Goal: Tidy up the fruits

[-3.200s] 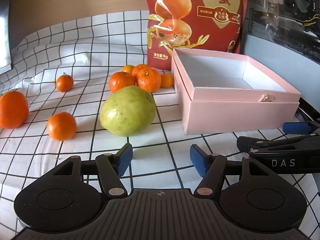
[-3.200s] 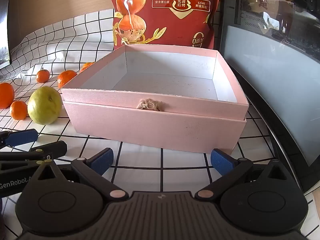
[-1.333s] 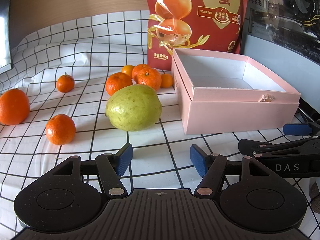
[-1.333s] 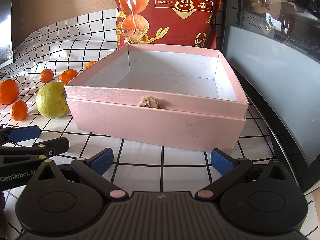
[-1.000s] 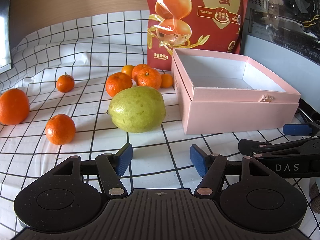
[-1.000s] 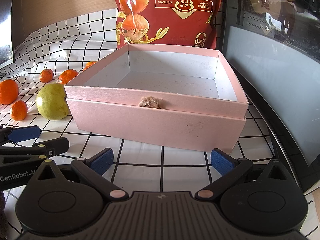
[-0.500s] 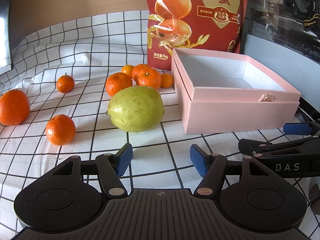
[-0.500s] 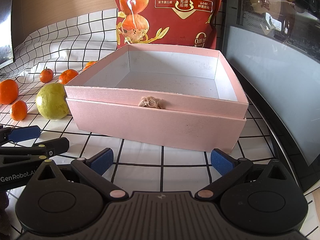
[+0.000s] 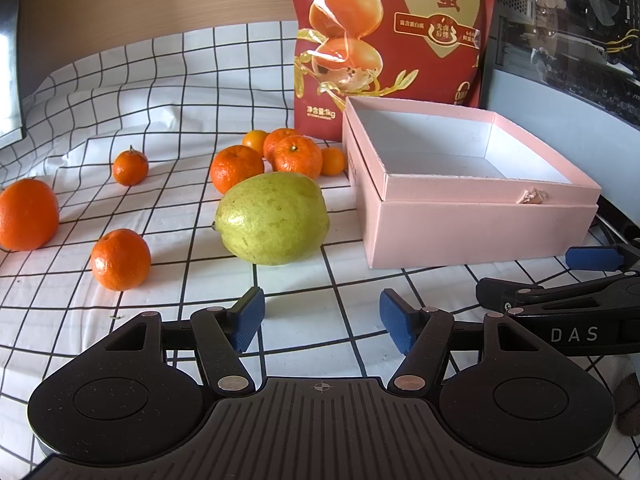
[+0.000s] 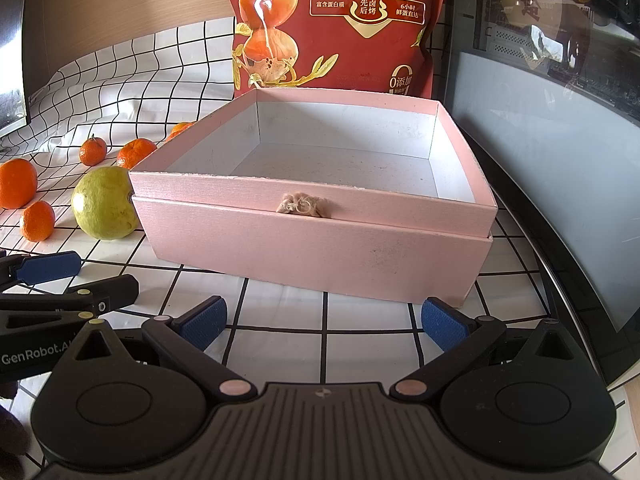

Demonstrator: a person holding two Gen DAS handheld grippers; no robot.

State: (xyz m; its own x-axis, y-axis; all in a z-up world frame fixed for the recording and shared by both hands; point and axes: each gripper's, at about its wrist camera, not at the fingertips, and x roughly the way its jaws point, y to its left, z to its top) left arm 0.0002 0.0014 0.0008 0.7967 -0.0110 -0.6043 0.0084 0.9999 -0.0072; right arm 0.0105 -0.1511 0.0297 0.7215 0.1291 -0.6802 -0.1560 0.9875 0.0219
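White cloth with black squares (image 9: pixel 120 112) covers the table. Both tongs, left gripper (image 9: pixel 321 315) and right gripper (image 10: pixel 323 322), gape wide, holding nothing. At twelve o'clock from the left one sits a green fruit (image 9: pixel 273 218), maybe a guava, beside the empty pink box (image 10: pixel 304 236). Mandarins (image 9: pixel 120 259) lie around at ten o'clock.

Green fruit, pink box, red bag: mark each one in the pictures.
green fruit (image 9: pixel 274 218), left wrist view, middle of its skin.
pink box (image 10: pixel 316 256), right wrist view, front wall.
red bag (image 9: pixel 384 40), left wrist view, printed front.
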